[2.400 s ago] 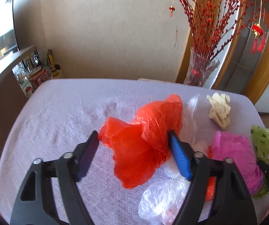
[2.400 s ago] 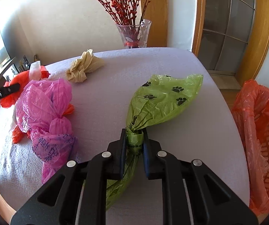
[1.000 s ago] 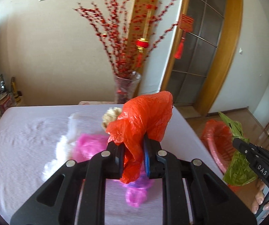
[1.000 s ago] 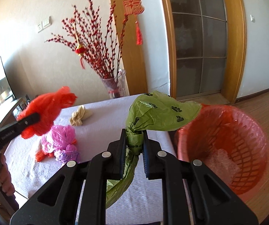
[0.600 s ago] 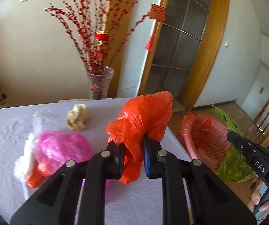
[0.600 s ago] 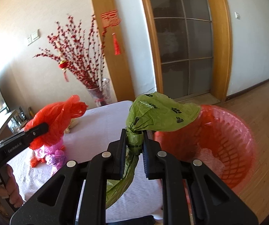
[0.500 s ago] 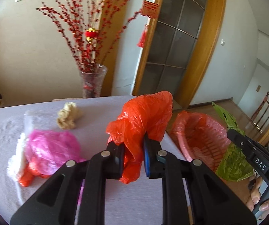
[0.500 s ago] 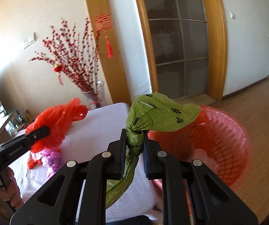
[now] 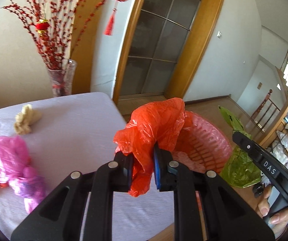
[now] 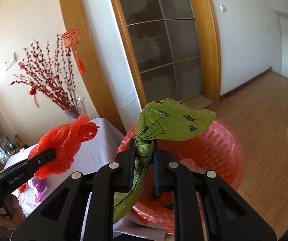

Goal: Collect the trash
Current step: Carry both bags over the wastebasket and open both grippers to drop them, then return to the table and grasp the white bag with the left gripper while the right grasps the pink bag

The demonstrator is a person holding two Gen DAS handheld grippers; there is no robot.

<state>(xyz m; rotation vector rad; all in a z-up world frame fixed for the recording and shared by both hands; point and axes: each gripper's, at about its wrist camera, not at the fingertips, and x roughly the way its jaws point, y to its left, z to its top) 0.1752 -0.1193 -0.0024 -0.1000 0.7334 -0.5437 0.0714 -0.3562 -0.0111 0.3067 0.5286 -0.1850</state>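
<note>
both bags have swung off the worktop (image 9: 67, 124) toward the red basket (image 10: 220, 150) at lower right, so dropping comes next (a guess). left hand-held gripper (image 9: 143, 167) nearly closed, pinching the orange bag (image 9: 156, 124); right hand-held gripper (image 10: 144, 160) likewise clamps the green bag (image 10: 172, 124) over the basket.

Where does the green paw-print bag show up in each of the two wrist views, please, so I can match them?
Left wrist view: the green paw-print bag hangs at the right, past the pink basket.
Right wrist view: centre, clamped at its knot by the right gripper, over the basket.
Shared landmark: the vase of red branches.
</note>
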